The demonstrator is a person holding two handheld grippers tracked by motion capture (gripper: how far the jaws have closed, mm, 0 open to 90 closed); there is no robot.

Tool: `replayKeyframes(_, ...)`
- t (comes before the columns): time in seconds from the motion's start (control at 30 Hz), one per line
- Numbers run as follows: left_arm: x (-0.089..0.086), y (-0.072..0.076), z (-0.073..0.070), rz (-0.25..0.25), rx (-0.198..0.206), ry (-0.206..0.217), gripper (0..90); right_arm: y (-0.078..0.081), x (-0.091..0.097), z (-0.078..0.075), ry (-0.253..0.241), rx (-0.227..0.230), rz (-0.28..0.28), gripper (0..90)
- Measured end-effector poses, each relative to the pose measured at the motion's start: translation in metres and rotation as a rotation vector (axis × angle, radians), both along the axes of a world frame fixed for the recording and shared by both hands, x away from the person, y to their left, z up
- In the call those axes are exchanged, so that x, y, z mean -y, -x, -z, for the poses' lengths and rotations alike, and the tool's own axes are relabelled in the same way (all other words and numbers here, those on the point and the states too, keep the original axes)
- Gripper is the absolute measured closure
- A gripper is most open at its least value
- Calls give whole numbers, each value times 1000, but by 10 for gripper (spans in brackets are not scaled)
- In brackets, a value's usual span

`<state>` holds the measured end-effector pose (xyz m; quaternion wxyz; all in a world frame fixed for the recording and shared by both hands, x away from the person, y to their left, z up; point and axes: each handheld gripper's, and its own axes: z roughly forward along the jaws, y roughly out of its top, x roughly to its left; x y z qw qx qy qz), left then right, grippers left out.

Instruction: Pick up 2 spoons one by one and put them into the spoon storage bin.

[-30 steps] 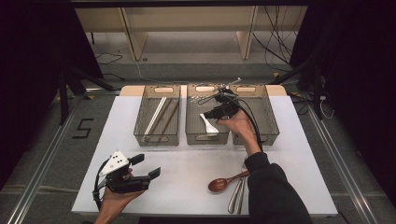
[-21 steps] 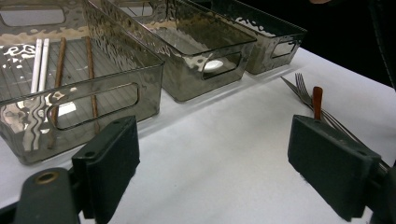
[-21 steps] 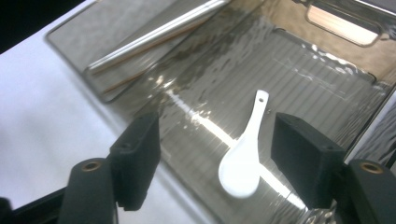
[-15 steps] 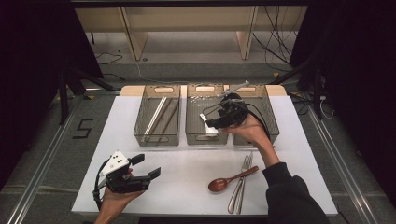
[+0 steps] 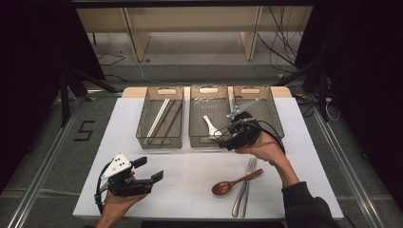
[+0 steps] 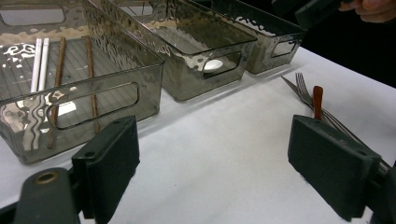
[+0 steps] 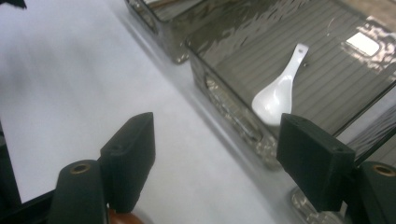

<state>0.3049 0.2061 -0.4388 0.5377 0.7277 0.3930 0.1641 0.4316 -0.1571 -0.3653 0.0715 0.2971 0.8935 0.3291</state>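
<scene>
A white spoon [image 5: 209, 125] [image 7: 278, 95] lies in the middle bin [image 5: 207, 91] of three smoked-clear bins. My right gripper [image 5: 222, 138] [image 7: 219, 135] hovers at that bin's near right corner. Its jaws have just been opening and stand open with nothing between them. A brown wooden spoon [image 5: 230, 185] and two metal forks [image 5: 244, 192] lie on the white table [image 5: 190, 171] near the front. My left gripper [image 5: 149, 168] [image 6: 212, 140] rests low at the front left, open and empty, facing the bins.
The left bin [image 5: 160, 137] [image 6: 84, 93] holds white and brown chopsticks [image 5: 161, 118]. The right bin [image 5: 266, 102] [image 6: 271, 42] holds metal cutlery, partly hidden by my right hand. Cables and a shelf frame lie beyond the table's far edge.
My right gripper has drawn back from over the middle bin toward the near side and right, with its jaws wider apart. The white spoon stays in the bin. The left gripper has not moved.
</scene>
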Motion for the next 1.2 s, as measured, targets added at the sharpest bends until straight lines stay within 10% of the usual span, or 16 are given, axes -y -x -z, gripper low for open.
replayKeyframes(1.2, -3, 0, 0, -17, 26, 28, 159, 40, 23, 51, 126, -54, -56, 274)
